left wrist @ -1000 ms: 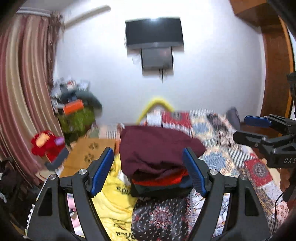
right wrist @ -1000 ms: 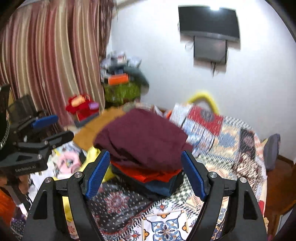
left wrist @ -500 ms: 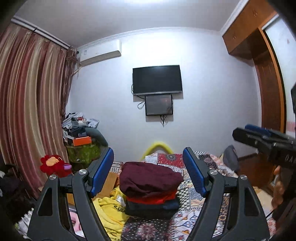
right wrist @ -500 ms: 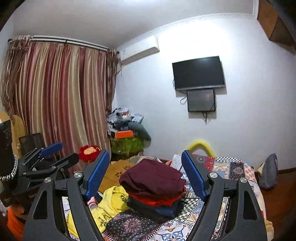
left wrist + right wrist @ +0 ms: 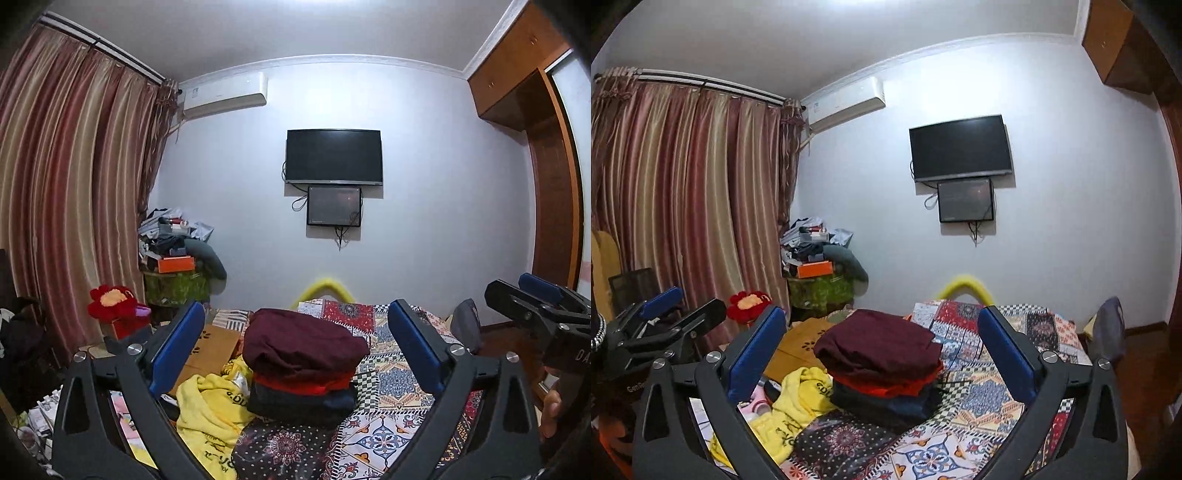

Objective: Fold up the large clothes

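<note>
Patchwork bed (image 5: 399, 373), stack of folded clothes (image 5: 303, 365), both grippers' jaws wide, empty.

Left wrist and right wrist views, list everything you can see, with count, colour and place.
Folded clothes stack: one, maroon over red over dark navy, on the bed.
Yellow garment: one, crumpled, left of the stack.
Bedspread: one, multicoloured patchwork, under the stack.
Television: one, black, on the wall.
Small screen: one, dark, below the television.
Air conditioner: one, white, high on the wall.
Curtains: striped red and beige, left.
Plush flower: one, red, by the curtains.
Left gripper: open, empty.
Right gripper: open, empty.
</note>
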A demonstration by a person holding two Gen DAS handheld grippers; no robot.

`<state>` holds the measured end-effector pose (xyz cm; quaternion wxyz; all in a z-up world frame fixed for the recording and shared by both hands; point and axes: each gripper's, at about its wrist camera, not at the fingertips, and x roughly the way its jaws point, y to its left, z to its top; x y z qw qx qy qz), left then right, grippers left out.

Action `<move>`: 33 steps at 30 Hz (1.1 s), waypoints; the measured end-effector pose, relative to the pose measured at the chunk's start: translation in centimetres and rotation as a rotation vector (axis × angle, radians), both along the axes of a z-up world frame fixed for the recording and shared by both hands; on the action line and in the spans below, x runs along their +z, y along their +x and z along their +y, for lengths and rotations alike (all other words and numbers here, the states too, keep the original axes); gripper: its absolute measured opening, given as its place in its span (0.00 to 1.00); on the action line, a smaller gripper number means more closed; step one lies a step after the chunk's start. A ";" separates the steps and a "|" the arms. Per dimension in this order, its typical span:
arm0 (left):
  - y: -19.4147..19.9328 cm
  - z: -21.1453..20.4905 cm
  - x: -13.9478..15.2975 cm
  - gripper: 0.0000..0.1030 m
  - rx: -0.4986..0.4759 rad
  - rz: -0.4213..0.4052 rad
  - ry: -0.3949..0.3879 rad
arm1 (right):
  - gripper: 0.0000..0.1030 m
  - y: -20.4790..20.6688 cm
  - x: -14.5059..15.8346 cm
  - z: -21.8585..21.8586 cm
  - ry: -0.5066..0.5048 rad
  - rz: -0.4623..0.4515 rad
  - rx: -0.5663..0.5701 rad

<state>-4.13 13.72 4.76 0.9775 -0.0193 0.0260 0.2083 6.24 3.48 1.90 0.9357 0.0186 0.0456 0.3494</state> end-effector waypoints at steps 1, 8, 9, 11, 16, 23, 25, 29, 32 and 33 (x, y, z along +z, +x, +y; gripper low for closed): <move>-0.1 -0.1 -0.1 0.97 0.003 0.001 0.002 | 1.00 0.1 0.0 0.0 -0.001 0.000 -0.002; 0.3 -0.4 -0.8 0.98 0.000 0.018 0.017 | 1.00 -0.3 -0.6 -0.6 -0.004 0.011 -0.025; 0.4 -0.4 -0.8 0.98 0.001 0.020 0.018 | 1.00 -0.4 -0.6 -0.6 -0.007 0.011 -0.027; 0.4 -0.5 -0.8 0.98 -0.002 0.020 0.017 | 1.00 -0.4 -0.7 -0.5 -0.011 0.015 -0.027; 0.7 0.2 -1.2 0.98 -0.024 0.030 -0.006 | 1.00 -0.3 -1.0 -0.4 -0.028 0.031 -0.028; 1.1 0.9 -1.6 0.98 -0.025 0.045 -0.017 | 1.00 -0.2 -1.0 -0.4 -0.041 0.047 -0.028; 1.2 1.1 -1.7 0.98 -0.035 0.048 -0.027 | 1.00 -0.2 -0.9 -0.5 -0.040 0.049 -0.028; 1.2 1.2 -1.8 0.98 -0.027 0.051 -0.023 | 1.00 -0.2 -0.8 -0.7 -0.039 0.052 -0.027; 1.2 1.2 -1.8 0.98 -0.024 0.054 -0.017 | 1.00 -0.3 -0.9 -0.5 -0.043 0.053 -0.028; 1.2 1.2 -1.9 0.98 -0.023 0.054 -0.016 | 1.00 -0.3 -0.8 -0.6 -0.043 0.053 -0.027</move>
